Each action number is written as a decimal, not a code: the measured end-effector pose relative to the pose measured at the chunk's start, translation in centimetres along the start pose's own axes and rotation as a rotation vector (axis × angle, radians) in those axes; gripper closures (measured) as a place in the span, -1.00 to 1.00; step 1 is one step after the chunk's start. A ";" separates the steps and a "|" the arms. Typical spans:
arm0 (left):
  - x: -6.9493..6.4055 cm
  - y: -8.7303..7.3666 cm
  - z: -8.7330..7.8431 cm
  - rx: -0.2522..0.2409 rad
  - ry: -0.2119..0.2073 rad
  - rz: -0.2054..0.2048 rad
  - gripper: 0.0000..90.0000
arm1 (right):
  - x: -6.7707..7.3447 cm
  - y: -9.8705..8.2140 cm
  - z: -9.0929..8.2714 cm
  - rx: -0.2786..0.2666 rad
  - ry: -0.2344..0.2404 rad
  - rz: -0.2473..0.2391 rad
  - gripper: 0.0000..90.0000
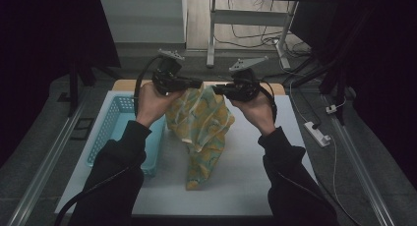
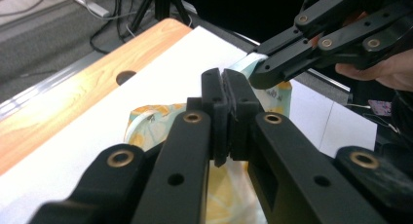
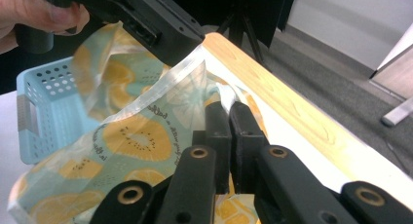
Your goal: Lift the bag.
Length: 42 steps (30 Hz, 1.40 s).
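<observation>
Cloth point(image 1: 200, 125) pinched at top edge by left gripper point(image 1: 196, 82), right gripper point(image 1: 218, 90), hanging beside basket point(image 1: 105, 130).

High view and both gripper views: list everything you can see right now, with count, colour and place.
Cloth: one, pale green with yellow fruit print, held up by its top edge, its lower end resting on the white surface.
Basket: one, light blue, perforated, at the table's left side.
Table: one, white surface with a wooden far edge.
Power strip: one, white, on the floor to the right.
Desk frame: one, pale metal legs, beyond the table.
Left gripper: one, black, jaws shut on the cloth's top edge.
Right gripper: one, black, jaws shut on the same edge.
Sleeves: two, dark, entering from the bottom.
</observation>
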State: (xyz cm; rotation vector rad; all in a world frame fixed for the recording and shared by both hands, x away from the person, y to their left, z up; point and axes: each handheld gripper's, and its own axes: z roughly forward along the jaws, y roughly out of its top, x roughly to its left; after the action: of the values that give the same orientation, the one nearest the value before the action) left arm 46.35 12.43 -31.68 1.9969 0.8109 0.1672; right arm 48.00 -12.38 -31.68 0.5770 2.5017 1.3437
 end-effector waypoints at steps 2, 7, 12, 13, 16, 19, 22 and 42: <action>0.2 -0.3 0.4 0.003 -0.004 -0.002 0.95 | -0.1 -0.3 0.1 0.003 -0.001 0.011 0.91; 0.4 -0.8 0.9 0.009 -0.001 0.000 0.95 | -0.4 -0.9 0.3 0.007 0.004 0.036 0.82; 0.2 -1.0 0.7 0.003 0.007 0.006 0.87 | -0.6 -1.1 0.3 -0.004 0.010 0.062 0.72; 0.2 -1.0 0.6 0.000 0.006 0.008 0.81 | -0.6 -1.1 0.2 -0.006 0.012 0.062 0.71; 0.0 -1.1 0.2 -0.005 0.025 0.036 0.61 | -0.5 -0.9 -0.1 -0.014 0.018 0.070 0.62; -0.2 -1.2 -0.4 0.003 0.055 0.082 0.41 | -0.4 -0.6 -0.5 -0.015 0.013 0.065 0.50; -0.3 -1.4 -1.0 -0.002 0.068 0.088 0.26 | -0.4 -0.4 -0.9 -0.023 0.008 0.067 0.41; -0.7 -5.8 -3.0 0.019 0.066 0.050 -0.60 | 0.5 -2.4 -1.5 -0.011 -0.002 0.044 -0.15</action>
State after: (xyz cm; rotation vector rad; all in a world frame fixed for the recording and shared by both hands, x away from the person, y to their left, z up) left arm 41.86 16.12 -34.62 2.0393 0.8073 0.2562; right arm 46.36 -14.49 -32.90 0.6340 2.4925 1.3714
